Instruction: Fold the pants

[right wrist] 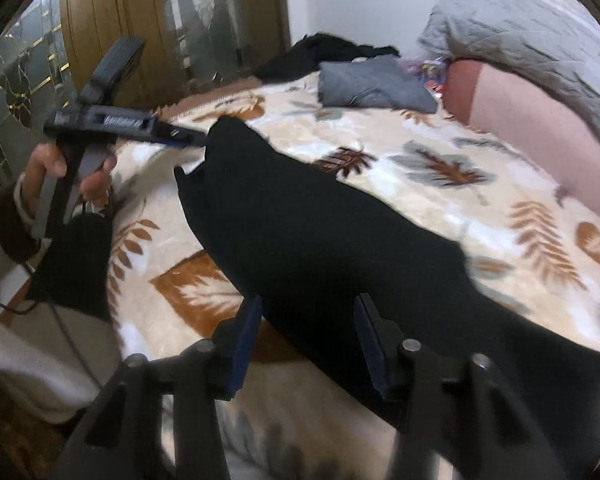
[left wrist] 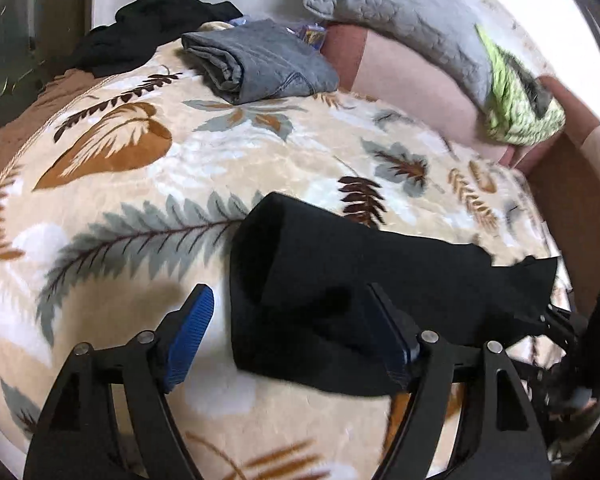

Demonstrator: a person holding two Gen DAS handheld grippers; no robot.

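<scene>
pants: black fabric pants [right wrist: 320, 240] are laid folded on the leaf-printed cream blanket [left wrist: 140, 184].
left gripper [left wrist: 296, 332]: jaws are spread wide, nothing is clamped.
right gripper [right wrist: 306, 340]: jaws are parted above the pants, nothing is pinched.

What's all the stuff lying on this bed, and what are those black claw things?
Black pants: one, black, lying on the near part of the blanket, between both grippers' fingers.
Folded grey garment: one, grey, far side of the bed.
Black clothing pile: one heap, black, far left corner.
Blanket: one, cream with brown and grey leaves, covering the bed.
Quilted pillow: one, grey, far right.
Green patterned cloth: one, lime green and black, below the pillow.
Pink bolster: pink, under the pillow.
Left gripper: black with blue pads, open.
Right gripper: the same, open over the pants.
Hand: one, holding the left gripper's handle.
</scene>
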